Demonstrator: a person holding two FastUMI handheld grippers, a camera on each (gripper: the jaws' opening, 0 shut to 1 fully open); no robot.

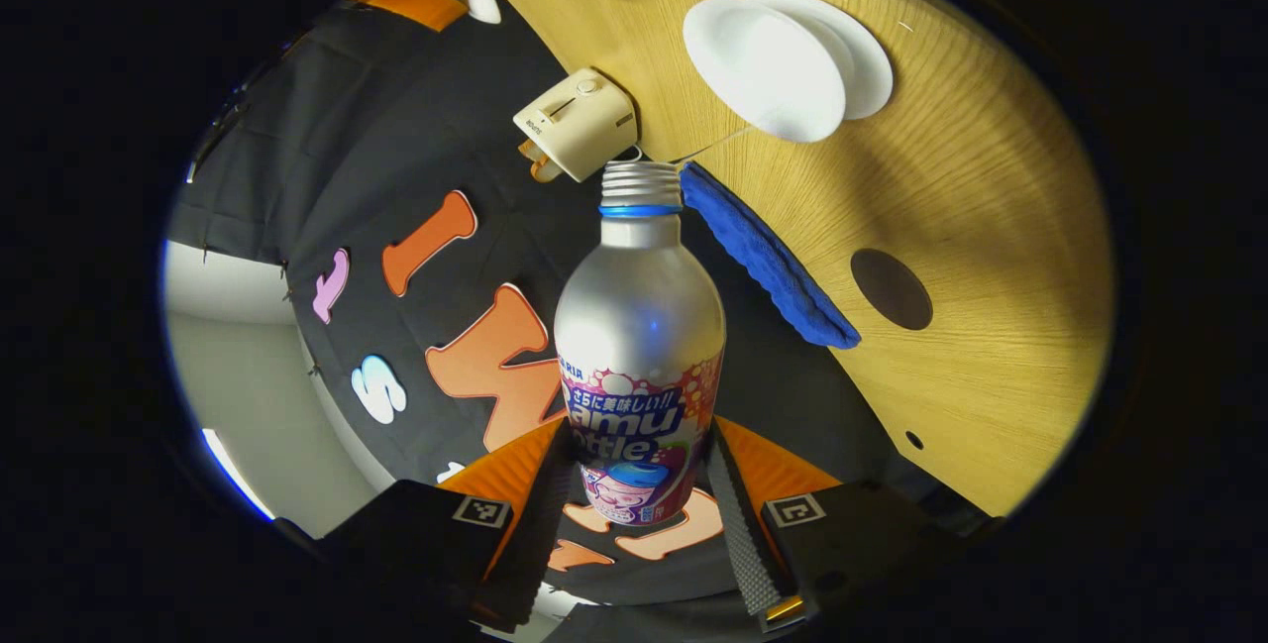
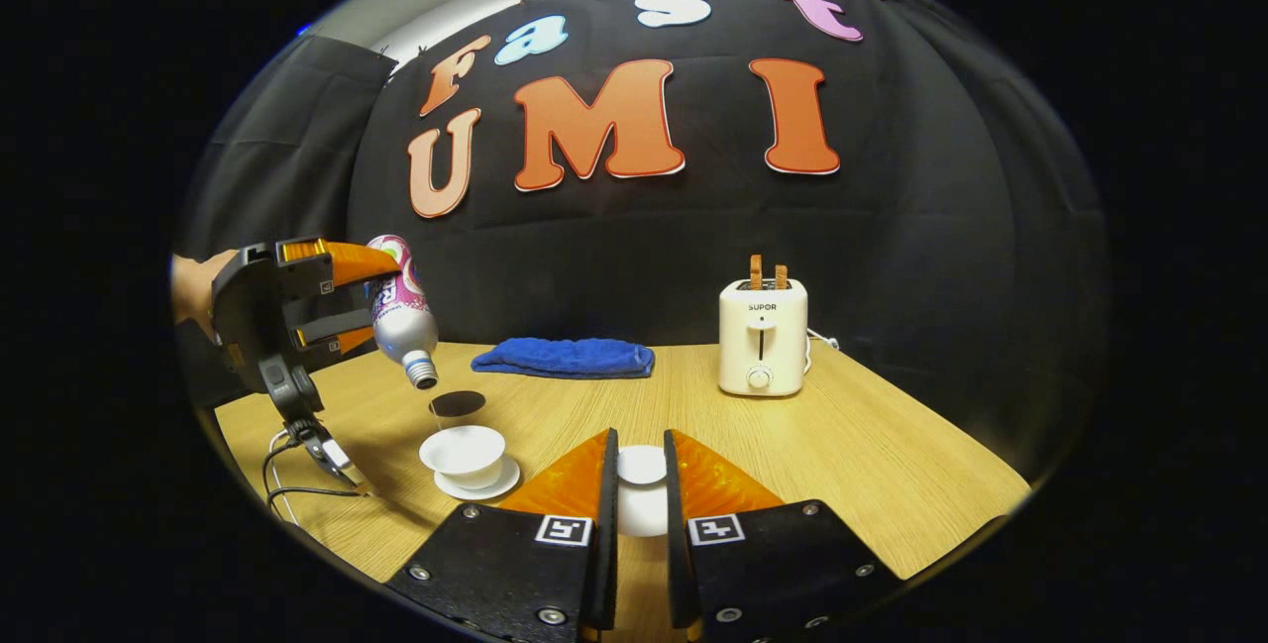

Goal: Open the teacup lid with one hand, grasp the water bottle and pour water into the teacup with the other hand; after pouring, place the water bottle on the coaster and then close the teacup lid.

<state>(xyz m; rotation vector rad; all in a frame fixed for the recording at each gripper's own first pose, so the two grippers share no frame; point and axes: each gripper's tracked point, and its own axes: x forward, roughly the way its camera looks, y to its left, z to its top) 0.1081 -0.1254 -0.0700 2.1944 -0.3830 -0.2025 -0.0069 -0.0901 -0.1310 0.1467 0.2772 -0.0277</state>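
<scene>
- Overhead, black cloth walls close your booth; the wooden table (image 2: 812,445) carries a blue towel (image 2: 565,358) and toaster (image 2: 762,350).
- Your left gripper (image 2: 349,303) clamps the water bottle (image 1: 639,346), tipped mouth-down above the open teacup (image 2: 464,453) beside the dark coaster (image 2: 457,402).
- Your right gripper (image 2: 640,484) pinches the teacup lid (image 2: 642,492), off the cup.
</scene>
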